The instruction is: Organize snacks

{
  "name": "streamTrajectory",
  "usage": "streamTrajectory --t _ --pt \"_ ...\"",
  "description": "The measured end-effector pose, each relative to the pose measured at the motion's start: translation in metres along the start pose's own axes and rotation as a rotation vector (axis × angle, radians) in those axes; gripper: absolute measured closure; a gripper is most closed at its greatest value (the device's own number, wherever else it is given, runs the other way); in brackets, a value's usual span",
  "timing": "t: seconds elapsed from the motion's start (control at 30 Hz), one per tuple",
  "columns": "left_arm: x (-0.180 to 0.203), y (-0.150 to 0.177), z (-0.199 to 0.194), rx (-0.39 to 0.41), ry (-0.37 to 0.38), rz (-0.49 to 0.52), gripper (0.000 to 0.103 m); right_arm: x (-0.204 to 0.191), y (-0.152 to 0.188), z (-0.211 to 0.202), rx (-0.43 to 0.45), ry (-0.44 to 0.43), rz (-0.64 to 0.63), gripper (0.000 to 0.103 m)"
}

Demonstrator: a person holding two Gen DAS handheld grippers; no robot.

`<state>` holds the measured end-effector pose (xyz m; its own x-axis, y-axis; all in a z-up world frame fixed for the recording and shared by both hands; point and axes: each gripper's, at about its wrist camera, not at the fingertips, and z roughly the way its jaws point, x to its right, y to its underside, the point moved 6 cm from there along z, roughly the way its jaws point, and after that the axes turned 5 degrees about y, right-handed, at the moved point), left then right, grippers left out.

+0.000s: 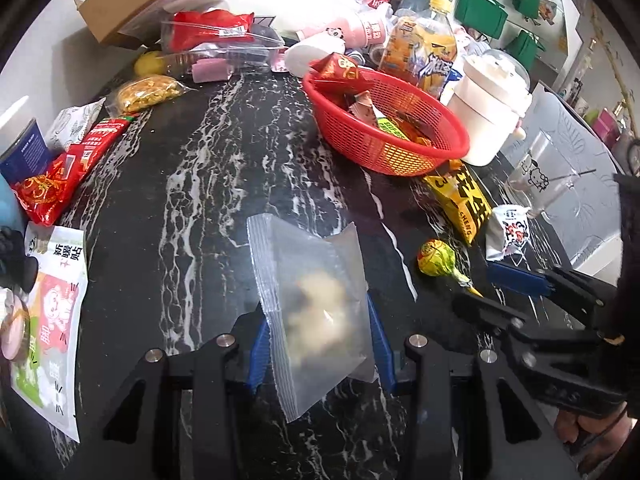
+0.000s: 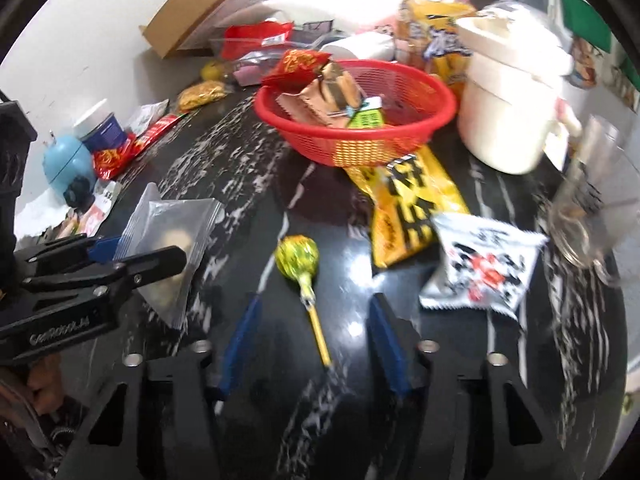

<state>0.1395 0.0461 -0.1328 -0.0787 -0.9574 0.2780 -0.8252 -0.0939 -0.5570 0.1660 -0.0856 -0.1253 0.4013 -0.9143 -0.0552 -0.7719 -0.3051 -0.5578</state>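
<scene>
My left gripper (image 1: 318, 320) is shut on a clear plastic snack packet (image 1: 316, 300) and holds it above the black marble table; it also shows in the right wrist view (image 2: 172, 236). My right gripper (image 2: 310, 320) is open, its fingers on either side of a yellow-green lollipop (image 2: 298, 258) lying on the table. The lollipop also shows in the left wrist view (image 1: 437, 258). A red basket (image 1: 384, 120) with several snack packs stands behind; it also shows in the right wrist view (image 2: 356, 114).
A yellow snack bag (image 2: 404, 208) and a white packet (image 2: 484, 264) lie right of the lollipop. A white pot (image 2: 512, 92) and a glass cup (image 2: 592, 204) stand at the right. Red packets (image 1: 68, 168) and a blue can (image 1: 24, 152) lie at left.
</scene>
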Motion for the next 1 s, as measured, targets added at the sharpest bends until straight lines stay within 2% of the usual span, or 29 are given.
streamTrajectory --t 0.07,0.2,0.27,0.43,0.6,0.9,1.0 --pt "-0.003 -0.001 0.000 0.002 -0.004 -0.006 0.061 -0.002 -0.005 0.008 -0.008 -0.027 -0.002 0.060" --pt "-0.008 -0.003 0.000 0.003 -0.007 -0.018 0.061 -0.008 -0.014 0.020 -0.024 -0.065 -0.003 0.063" --pt "-0.010 -0.004 0.000 0.005 -0.009 -0.025 0.061 -0.008 -0.016 0.022 -0.028 -0.075 -0.006 0.077" --pt "-0.011 -0.005 0.000 0.007 -0.006 -0.032 0.061 -0.008 -0.019 0.024 -0.018 -0.044 -0.007 0.079" --pt "-0.007 -0.006 -0.005 0.018 0.009 -0.031 0.061 -0.008 -0.015 0.015 -0.015 -0.065 0.001 0.079" --pt "0.014 -0.011 -0.024 0.059 0.055 0.004 0.061 -0.005 -0.004 -0.019 0.019 -0.073 0.006 0.079" --pt "0.024 -0.015 -0.031 0.074 0.068 0.026 0.065 -0.002 -0.003 -0.031 0.036 -0.075 0.015 0.079"
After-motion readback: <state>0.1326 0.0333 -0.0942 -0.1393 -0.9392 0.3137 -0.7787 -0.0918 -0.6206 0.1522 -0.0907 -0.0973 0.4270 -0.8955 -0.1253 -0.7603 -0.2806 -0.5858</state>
